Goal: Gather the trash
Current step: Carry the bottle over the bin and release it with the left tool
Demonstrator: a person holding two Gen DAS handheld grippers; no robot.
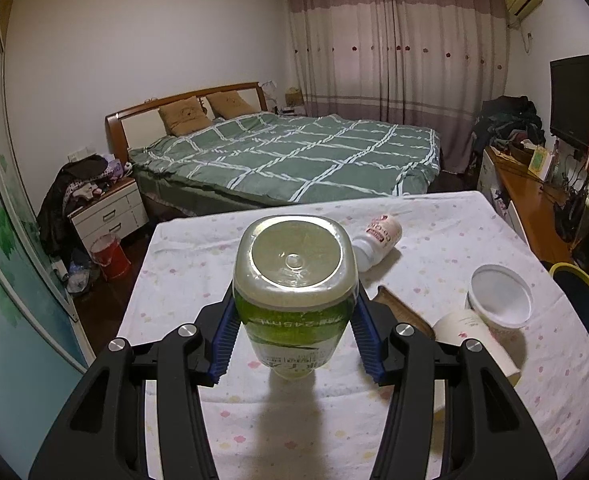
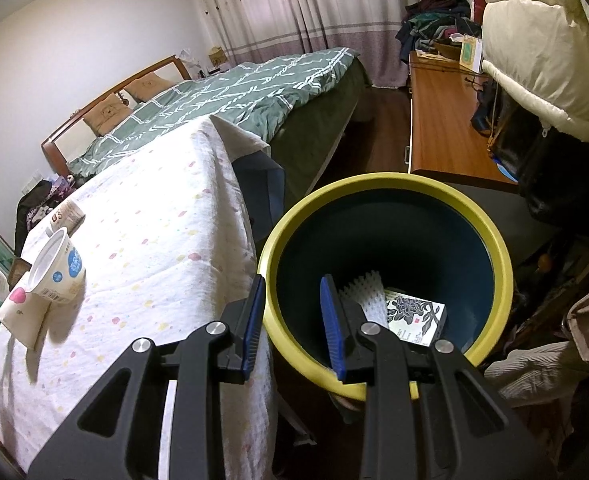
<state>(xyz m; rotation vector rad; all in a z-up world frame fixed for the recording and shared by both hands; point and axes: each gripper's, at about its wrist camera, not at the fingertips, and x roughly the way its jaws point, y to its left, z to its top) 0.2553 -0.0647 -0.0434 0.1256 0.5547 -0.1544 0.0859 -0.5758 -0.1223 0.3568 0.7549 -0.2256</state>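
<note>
My left gripper [image 1: 294, 314] is shut on a green-labelled plastic bottle [image 1: 294, 264]. It holds the bottle above the table with the base facing the camera. On the floral tablecloth [image 1: 198, 272] lie a white bottle with a red label [image 1: 378, 238], a white tub [image 1: 500, 296] and a tipped paper cup [image 1: 476, 344]. My right gripper [image 2: 293, 280] hangs open over the yellow-rimmed bin [image 2: 494, 248] beside the table, with nothing between its fingers. In the bin lie a white foam net [image 2: 368, 294] and a black-and-white patterned box [image 2: 414, 316].
A brown flat item [image 1: 402, 308] lies beside the cup. The bed [image 1: 294, 156] stands beyond the table, a nightstand [image 1: 108, 212] and a red bucket [image 1: 110, 258] to its left. A wooden desk [image 2: 442, 128] and a cream jacket [image 2: 534, 40] are on the right.
</note>
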